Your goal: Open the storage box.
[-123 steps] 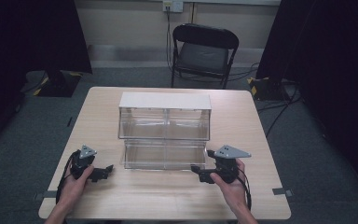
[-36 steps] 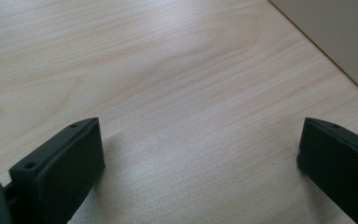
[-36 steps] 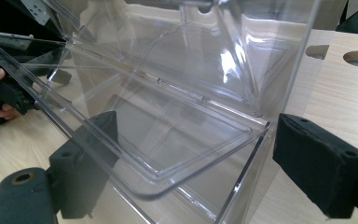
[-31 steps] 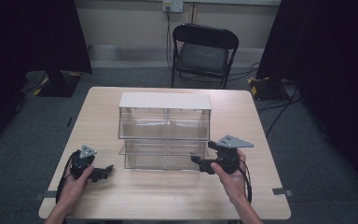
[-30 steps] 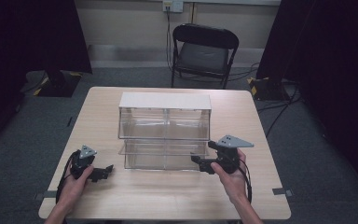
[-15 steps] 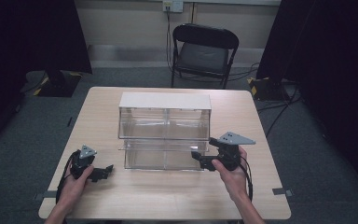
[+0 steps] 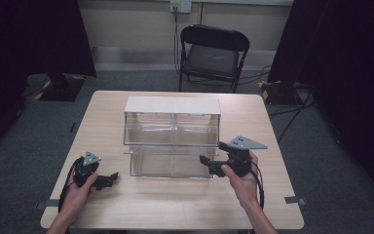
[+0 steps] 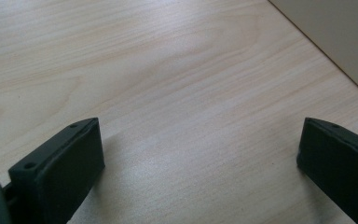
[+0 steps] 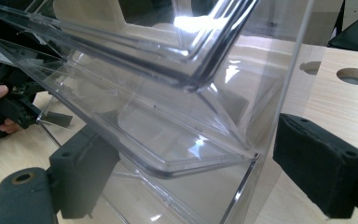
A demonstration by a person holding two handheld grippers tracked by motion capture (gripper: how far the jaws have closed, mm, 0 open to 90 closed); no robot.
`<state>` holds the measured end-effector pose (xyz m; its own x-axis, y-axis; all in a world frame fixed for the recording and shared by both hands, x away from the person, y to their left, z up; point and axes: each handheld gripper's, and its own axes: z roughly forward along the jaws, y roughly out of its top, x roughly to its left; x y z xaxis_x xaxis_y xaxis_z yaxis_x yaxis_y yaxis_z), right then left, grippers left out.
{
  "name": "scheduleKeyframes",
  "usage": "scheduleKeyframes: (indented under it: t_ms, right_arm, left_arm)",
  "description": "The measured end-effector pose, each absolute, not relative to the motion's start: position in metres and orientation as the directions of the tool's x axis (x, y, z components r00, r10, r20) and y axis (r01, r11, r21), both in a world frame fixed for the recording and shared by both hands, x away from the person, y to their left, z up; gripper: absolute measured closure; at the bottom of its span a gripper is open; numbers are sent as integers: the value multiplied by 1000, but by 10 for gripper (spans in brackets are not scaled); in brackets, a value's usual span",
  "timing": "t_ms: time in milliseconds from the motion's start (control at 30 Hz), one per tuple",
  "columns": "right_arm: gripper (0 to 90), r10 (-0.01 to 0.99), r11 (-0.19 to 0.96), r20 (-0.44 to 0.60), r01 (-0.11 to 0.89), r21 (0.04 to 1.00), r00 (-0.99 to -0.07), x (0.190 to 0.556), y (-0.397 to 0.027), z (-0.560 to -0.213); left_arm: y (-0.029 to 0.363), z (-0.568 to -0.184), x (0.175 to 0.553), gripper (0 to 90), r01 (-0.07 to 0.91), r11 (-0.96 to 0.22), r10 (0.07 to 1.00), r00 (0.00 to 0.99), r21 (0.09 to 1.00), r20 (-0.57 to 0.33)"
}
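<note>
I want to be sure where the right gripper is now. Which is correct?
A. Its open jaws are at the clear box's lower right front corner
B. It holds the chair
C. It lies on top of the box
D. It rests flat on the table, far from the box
A: in the right gripper view, the right gripper has its jaws spread on either side of the clear box's corner edge, and the high view shows it at the lower tier's right front.

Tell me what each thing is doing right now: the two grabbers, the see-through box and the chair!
Left gripper: open, resting low on the table, holding nothing.
Right gripper: open, at the clear box's lower right side, not clamped.
Clear box: upright, two tiers, white top, looks empty.
Folding chair: unfolded, unoccupied, behind the table.
</note>
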<state>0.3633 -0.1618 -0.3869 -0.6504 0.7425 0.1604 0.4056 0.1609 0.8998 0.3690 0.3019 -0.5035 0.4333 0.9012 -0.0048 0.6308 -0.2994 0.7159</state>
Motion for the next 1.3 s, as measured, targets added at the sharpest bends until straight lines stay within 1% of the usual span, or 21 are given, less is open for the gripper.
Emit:
scheduleKeyframes:
  t_ms: [533,833,900,1300]
  right_arm:
    - [127,726,133,175,385,913,-665,366,-157,-383]
    - [131,720,135,175,383,914,-672,366,-159,-381]
    - [132,722,147,159,374,916,-673,365,-158,-380]
    - [125,718,139,172,380,914,-675,366,-159,-381]
  left_arm:
    - [302,-504,369,0,631,-297,902,432,717,-7]
    - [302,-504,369,0,631,-299,901,433,716,-6]
    - [301,-504,369,0,631,-291,903,429,719,-12]
    - [302,-504,369,0,631,-299,901,433,716,-6]
